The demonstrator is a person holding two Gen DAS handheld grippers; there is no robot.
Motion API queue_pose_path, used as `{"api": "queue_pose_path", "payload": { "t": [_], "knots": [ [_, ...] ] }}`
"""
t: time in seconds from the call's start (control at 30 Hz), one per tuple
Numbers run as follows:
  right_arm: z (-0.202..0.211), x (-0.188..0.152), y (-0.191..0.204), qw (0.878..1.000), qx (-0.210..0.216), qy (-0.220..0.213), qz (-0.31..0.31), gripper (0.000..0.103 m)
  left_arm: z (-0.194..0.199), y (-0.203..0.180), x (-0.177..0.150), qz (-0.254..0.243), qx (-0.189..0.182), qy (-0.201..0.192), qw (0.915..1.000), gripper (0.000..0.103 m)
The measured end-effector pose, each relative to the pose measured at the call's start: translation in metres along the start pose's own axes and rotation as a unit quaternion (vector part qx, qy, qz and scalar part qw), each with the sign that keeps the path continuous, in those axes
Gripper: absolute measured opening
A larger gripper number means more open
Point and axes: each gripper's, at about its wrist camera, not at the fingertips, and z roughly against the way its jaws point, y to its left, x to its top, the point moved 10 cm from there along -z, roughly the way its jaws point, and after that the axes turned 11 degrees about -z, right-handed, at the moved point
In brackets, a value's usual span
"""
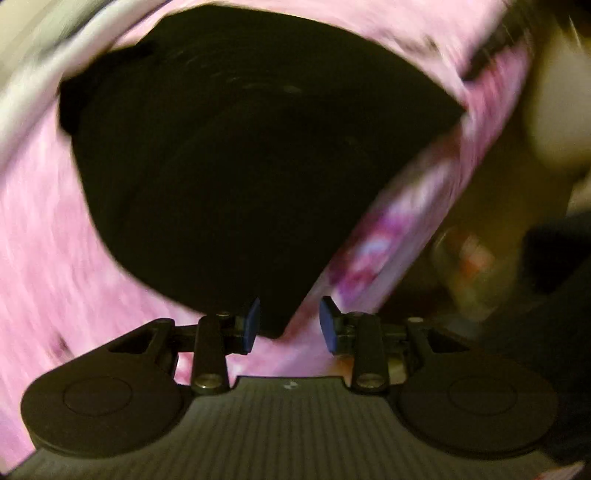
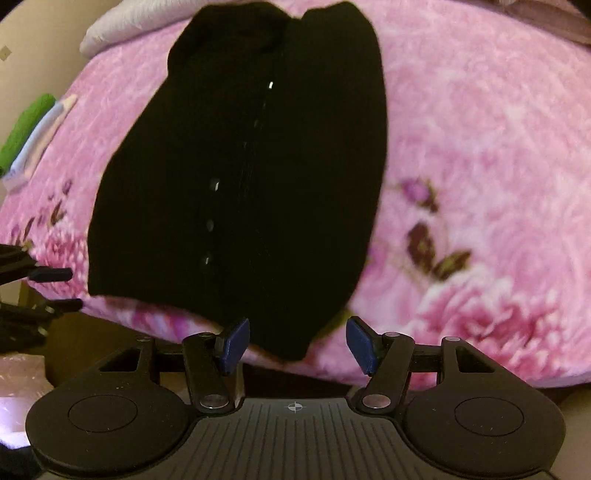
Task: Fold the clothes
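A black buttoned garment lies lengthwise on a pink floral blanket, with a row of small buttons down its middle. My right gripper is open, its blue pads either side of the garment's near bottom corner, holding nothing. In the blurred left wrist view the same garment fills the middle. My left gripper is open with the garment's near corner between its pads. The left gripper's fingers also show at the left edge of the right wrist view, beside the garment's near left corner.
The blanket's front edge drops off just ahead of my right gripper. A white pillow lies at the far left of the bed. A green and white folded item sits at the bed's left edge. Blurred clutter lies right of the bed.
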Motion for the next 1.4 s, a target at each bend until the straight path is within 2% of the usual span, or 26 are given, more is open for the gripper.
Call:
{"api": "queue_pose_path", "payload": {
  "t": [0.03, 0.1, 0.17, 0.2, 0.23, 0.3, 0.37, 0.43, 0.47, 0.53, 0.63, 0.7, 0.77, 0.87, 0.97, 1.17, 1.2, 1.23, 1.27, 1.33, 1.4],
  "knots": [
    [-0.009, -0.002, -0.001, 1.0, -0.002, 0.002, 0.002, 0.062, -0.007, -0.006, 0.0, -0.041, 0.025, 0.003, 0.9989, 0.031],
    [-0.024, -0.007, -0.002, 1.0, -0.007, 0.003, 0.004, 0.062, -0.021, -0.015, -0.001, -0.112, 0.07, 0.007, 0.9912, 0.034],
    [-0.031, -0.011, -0.005, 1.0, -0.013, 0.001, 0.004, 0.062, -0.029, -0.018, -0.003, -0.149, 0.092, 0.005, 0.9845, 0.034],
    [-0.031, -0.014, -0.006, 1.0, -0.017, 0.0, 0.004, 0.062, -0.03, -0.016, -0.003, -0.153, 0.094, -0.001, 0.9838, 0.032],
    [-0.03, -0.016, -0.007, 1.0, -0.021, -0.002, 0.003, 0.062, -0.028, -0.012, -0.002, -0.146, 0.091, -0.011, 0.985, 0.026],
    [-0.029, -0.02, -0.008, 1.0, -0.029, -0.005, 0.002, 0.062, -0.018, 0.006, 0.001, -0.096, 0.077, -0.045, 0.9915, 0.009],
    [-0.031, -0.021, -0.01, 0.999, -0.033, -0.007, -0.003, 0.062, 0.0, 0.034, 0.003, -0.025, 0.078, -0.079, 0.9935, 0.006],
    [-0.033, -0.022, -0.008, 0.999, -0.04, -0.012, -0.005, 0.062, 0.024, 0.064, -0.004, 0.044, 0.103, -0.108, 0.9878, 0.006],
    [-0.033, -0.022, -0.006, 0.999, -0.042, -0.017, -0.004, 0.062, 0.036, 0.081, -0.015, 0.084, 0.123, -0.115, 0.9823, 0.006],
    [-0.036, -0.023, 0.001, 0.999, -0.042, -0.022, 0.002, 0.062, 0.042, 0.1, -0.048, 0.148, 0.133, -0.092, 0.9757, 0.005],
    [-0.047, -0.027, 0.015, 0.999, -0.035, -0.021, 0.017, 0.062, 0.021, 0.086, -0.091, 0.153, 0.11, -0.027, 0.9817, 0.004],
    [-0.053, -0.03, 0.025, 1.0, -0.017, -0.018, 0.013, 0.062, 0.01, 0.073, -0.101, 0.156, 0.075, -0.012, 0.9849, 0.004],
    [-0.058, -0.032, 0.031, 1.0, 0.001, -0.021, -0.001, 0.062, 0.006, 0.073, -0.099, 0.175, 0.068, -0.013, 0.982, 0.004],
    [-0.061, -0.036, 0.044, 0.998, -0.006, -0.046, 0.045, 0.062, 0.006, 0.082, -0.098, 0.193, 0.07, -0.018, 0.9786, 0.004],
    [-0.072, -0.047, 0.059, 0.992, -0.024, -0.06, 0.112, 0.062, 0.007, 0.083, -0.095, 0.182, 0.07, -0.022, 0.9806, 0.005],
    [-0.09, -0.051, 0.063, 0.977, -0.078, -0.129, 0.152, 0.061, 0.006, 0.086, -0.091, 0.166, 0.069, -0.024, 0.9835, 0.005],
    [-0.087, -0.046, 0.06, 0.974, -0.088, -0.146, 0.15, 0.055, 0.007, 0.085, -0.09, 0.165, 0.067, -0.026, 0.9836, 0.005],
    [-0.083, -0.041, 0.058, 0.971, -0.098, -0.163, 0.146, 0.025, 0.007, 0.082, -0.087, 0.166, 0.061, -0.031, 0.9838, 0.005],
    [-0.078, -0.037, 0.054, 0.971, -0.098, -0.173, 0.132, 0.009, 0.008, 0.079, -0.083, 0.167, 0.053, -0.038, 0.9838, 0.005],
    [-0.058, -0.027, 0.044, 0.966, -0.108, -0.209, 0.104, 0.008, 0.011, 0.067, -0.073, 0.168, 0.033, -0.056, 0.9836, 0.004],
    [-0.049, -0.028, 0.029, 0.966, -0.125, -0.209, 0.087, 0.008, 0.009, 0.052, -0.065, 0.168, 0.01, -0.069, 0.9834, 0.004]
  ]
}}
